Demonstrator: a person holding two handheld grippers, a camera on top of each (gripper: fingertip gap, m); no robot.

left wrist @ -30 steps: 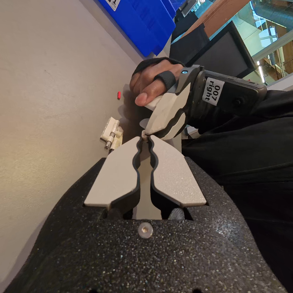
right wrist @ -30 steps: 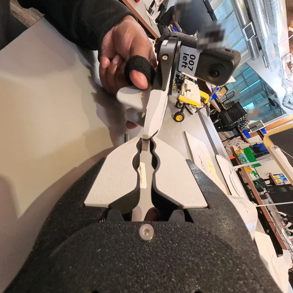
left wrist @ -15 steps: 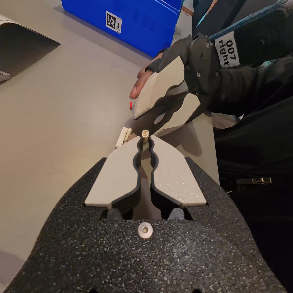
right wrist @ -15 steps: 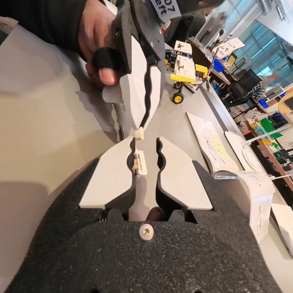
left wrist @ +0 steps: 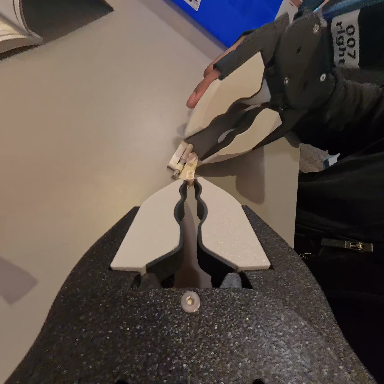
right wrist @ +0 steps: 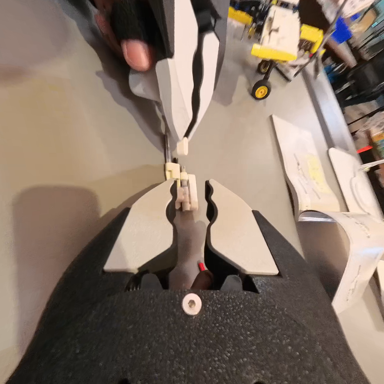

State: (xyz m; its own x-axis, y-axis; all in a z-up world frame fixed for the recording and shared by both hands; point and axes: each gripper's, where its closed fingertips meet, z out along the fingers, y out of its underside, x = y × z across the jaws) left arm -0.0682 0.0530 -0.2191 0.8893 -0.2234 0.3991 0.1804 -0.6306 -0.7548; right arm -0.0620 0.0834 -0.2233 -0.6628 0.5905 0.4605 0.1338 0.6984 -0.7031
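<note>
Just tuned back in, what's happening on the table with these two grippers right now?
A person holds a hand-held gripper in each hand over a grey table. The left hand-held gripper is shut on a small cream plastic connector piece, lifted clear of the table. The right hand-held gripper is open and lowered around a small cream plastic brick assembly lying on the table; its pads are not pressing it. A yellow-and-white brick vehicle stands farther back.

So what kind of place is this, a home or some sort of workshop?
Most likely a lab or makerspace. A yellow and white brick-built wheeled model stands on the grey table, open instruction booklets lie beside it, a blue storage bin sits behind, and cluttered shelves fill the background.
</note>
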